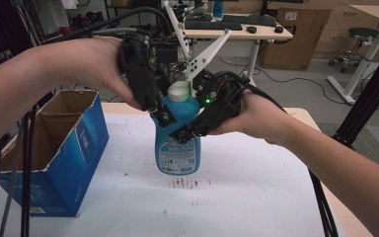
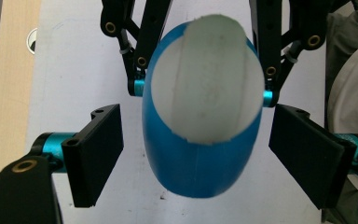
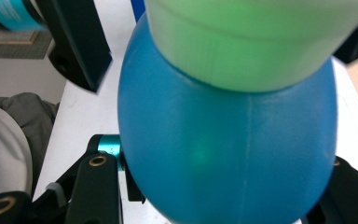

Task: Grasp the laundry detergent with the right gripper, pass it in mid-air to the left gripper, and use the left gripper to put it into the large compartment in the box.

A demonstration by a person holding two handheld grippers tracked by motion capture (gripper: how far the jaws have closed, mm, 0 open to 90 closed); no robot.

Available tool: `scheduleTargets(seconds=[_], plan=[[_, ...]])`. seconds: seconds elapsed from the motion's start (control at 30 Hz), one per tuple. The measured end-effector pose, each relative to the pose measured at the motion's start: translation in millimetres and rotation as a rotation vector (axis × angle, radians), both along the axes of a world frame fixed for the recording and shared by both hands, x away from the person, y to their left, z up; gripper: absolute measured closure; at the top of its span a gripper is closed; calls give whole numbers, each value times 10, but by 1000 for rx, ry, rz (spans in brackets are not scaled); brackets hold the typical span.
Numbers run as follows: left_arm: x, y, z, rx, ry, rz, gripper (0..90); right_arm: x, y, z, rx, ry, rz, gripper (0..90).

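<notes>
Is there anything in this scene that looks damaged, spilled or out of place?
Small dark specks stain the white table just in front of the blue bottle, like dried drips. The blue cardboard box has a worn, scuffed upper edge. Nothing looks freshly spilled, and the bottle's cap is on.

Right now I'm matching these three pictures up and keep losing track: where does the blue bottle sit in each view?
High view: the blue bottle stands upright at the picture's middle, on the white table.
Left gripper view: seen from above, centre, its pale cap toward the camera.
Right gripper view: its blue shoulder takes up the middle, close up.
Shared landmark: the pale cap, at top centre in the right gripper view and topping the bottle in the high view.
</notes>
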State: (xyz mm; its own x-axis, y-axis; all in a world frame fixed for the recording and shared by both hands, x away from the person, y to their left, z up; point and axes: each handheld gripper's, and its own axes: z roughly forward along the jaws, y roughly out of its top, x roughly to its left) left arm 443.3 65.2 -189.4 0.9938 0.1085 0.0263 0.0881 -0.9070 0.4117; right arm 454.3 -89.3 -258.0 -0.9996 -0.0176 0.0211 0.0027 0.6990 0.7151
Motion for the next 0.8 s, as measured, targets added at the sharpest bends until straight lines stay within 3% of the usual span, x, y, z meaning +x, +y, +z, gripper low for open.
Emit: scheduleTargets(seconds=[0.6,0.8], plan=[[22,-90,-33,-3,-7,-3,192,-14,-12,29,4,-5,6,451],[21,-98,-45,0,-6,-5,234,-24,-17,41,2,-6,3,451]])
